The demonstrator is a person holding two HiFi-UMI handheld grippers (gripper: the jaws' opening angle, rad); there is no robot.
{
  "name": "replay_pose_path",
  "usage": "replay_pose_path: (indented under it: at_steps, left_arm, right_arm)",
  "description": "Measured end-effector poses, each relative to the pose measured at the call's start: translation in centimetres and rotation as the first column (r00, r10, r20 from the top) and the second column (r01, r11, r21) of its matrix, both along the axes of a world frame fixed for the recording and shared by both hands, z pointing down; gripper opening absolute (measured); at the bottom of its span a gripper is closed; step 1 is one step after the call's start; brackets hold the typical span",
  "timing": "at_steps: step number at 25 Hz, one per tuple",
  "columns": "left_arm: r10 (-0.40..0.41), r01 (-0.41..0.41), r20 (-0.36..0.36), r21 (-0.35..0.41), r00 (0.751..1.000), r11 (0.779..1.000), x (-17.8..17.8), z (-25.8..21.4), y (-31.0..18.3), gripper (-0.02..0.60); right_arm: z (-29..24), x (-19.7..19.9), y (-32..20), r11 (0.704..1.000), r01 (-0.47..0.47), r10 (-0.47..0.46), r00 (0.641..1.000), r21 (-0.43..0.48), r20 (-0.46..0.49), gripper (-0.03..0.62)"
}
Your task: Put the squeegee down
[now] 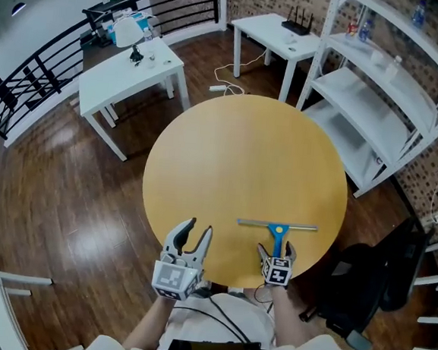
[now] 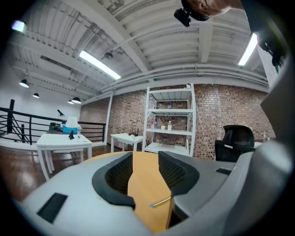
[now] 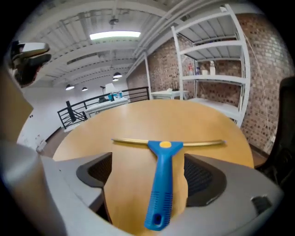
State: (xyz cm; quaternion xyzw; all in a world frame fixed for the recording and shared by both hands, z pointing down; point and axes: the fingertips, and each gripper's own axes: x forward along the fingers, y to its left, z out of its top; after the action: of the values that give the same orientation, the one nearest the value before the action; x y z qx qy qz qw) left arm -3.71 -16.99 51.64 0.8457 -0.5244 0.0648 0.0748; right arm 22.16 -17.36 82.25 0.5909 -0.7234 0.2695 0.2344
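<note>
The squeegee (image 1: pixel 277 228), with a blue handle and a long brass-coloured blade, lies flat on the round wooden table (image 1: pixel 243 157) near its front right edge. My right gripper (image 1: pixel 275 251) sits just behind it at table level. In the right gripper view the handle (image 3: pixel 162 184) lies between the wide open jaws, and neither pad touches it. My left gripper (image 1: pixel 196 237) hovers open over the front edge of the table with nothing between its jaws. In the left gripper view (image 2: pixel 146 175), one end of the blade (image 2: pixel 161 202) shows past the right jaw.
A black office chair (image 1: pixel 374 279) stands close to the table's right. White shelving (image 1: pixel 387 78) fills the back right. Two white tables (image 1: pixel 129 75) (image 1: pixel 281 35) and a black railing (image 1: pixel 53 64) stand behind on the dark wooden floor.
</note>
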Motion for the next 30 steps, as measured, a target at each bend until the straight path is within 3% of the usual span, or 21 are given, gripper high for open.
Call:
replay_pose_path:
  at_steps: [3, 5, 9, 12, 16, 20, 30]
  left_arm:
    - [0.035, -0.035, -0.010, 0.011, 0.999, 0.999, 1.2, -0.1, -0.5, 0.161]
    - [0.045, -0.045, -0.012, 0.026, 0.999, 0.999, 1.5, -0.3, -0.8, 0.161]
    - [0.042, -0.040, -0.033, 0.061, 0.999, 0.997, 1.2, -1.3, -1.5, 0.161]
    - [0.021, -0.017, -0.048, 0.084, 0.999, 0.996, 0.4, -2.1, -1.8, 0.161]
    - [0.006, -0.001, -0.038, 0.132, 0.999, 0.991, -0.4, -3.6, -2.3, 0.166]
    - [0.008, -0.002, -0.043, 0.151, 0.999, 0.989, -0.7, -4.3, -2.2, 0.187]
    - [-0.001, 0.009, -0.051, 0.165, 0.999, 0.986, -1.4, -5.0, -2.4, 0.247]
  right_arm:
    - [-6.2, -0.1, -1.1, 0.989, -0.037, 0.032, 0.999, 0.144, 0.036, 0.518]
    - [-12.0, -0.6, -1.9, 0.964, -0.051, 0.031, 0.996, 0.260, 0.080, 0.518]
    - [-24.7, -2.3, -2.9, 0.870, -0.033, -0.033, 0.992, 0.493, 0.124, 0.515]
    - [-31.1, -3.3, -3.0, 0.806, -0.055, -0.073, 0.979, 0.590, 0.191, 0.480]
    - [-35.4, -4.8, -3.1, 0.783, -0.062, -0.109, 0.966, 0.619, 0.235, 0.435]
    - [-36.5, -6.0, -2.8, 0.759, 0.009, -0.114, 0.986, 0.651, 0.119, 0.417]
    - [-35.5, -7.3, -2.3, 0.779, 0.054, -0.127, 0.989, 0.625, 0.073, 0.416]
